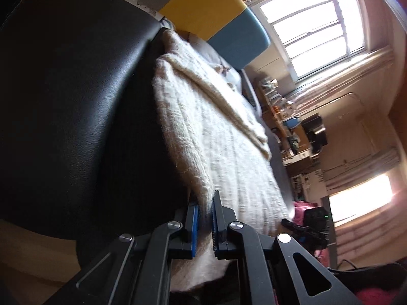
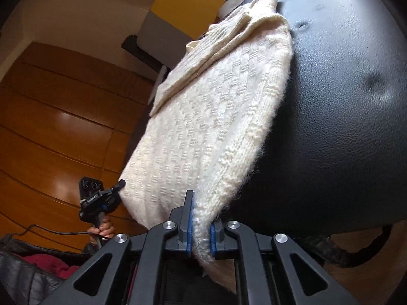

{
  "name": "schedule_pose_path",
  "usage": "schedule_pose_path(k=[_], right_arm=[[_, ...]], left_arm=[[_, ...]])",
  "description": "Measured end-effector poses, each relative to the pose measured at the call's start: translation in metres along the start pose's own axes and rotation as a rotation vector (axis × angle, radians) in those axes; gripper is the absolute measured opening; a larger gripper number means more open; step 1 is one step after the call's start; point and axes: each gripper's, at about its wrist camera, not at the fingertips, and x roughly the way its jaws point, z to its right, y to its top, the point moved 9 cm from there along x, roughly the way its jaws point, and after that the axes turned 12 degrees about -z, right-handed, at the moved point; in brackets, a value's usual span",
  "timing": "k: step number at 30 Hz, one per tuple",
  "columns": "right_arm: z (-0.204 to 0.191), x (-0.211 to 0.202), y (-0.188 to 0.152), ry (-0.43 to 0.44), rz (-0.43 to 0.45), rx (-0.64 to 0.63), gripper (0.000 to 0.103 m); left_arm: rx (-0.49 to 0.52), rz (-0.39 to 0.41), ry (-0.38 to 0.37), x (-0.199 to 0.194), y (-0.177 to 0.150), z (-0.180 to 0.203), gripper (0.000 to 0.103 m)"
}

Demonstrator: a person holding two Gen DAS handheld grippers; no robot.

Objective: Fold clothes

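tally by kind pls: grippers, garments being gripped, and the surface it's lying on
Grippers: 2, left gripper and right gripper, each shut on the garment's near edge
Cream knit sweater: 1
Black padded leather surface: 1
Total: 4

Black hand-held gripper point(image 2: 199, 225) with blue pads point(image 2: 188, 231), 4 silver screws point(image 2: 170, 225), slotted arms, black cable point(image 2: 51, 231).

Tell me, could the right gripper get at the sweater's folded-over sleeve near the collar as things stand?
Probably not right now: the right gripper is shut on the cream sweater at its near hem, so its jaws are occupied. The sleeve itself lies uncovered on top.
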Motion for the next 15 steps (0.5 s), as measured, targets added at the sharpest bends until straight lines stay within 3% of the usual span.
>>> schedule_pose_path(k=[5,10,15], right_arm=[[-0.011,-0.016,0.017,0.156,0.062,0.035,0.008],[-0.025,-0.016,0.059,0.210,0.093,0.035,0.008],[-0.038,-0.013,0.128,0.217,0.163,0.027,0.008]], left_arm=[[0.035,0.030,-0.092,-0.019,0.014,0.030,0.008],[0.004,0.080,-0.207,-0.029,0.054,0.043,0.008],[-0.013,0.149,-0.291,-0.034,0.118,0.048,0.009]])
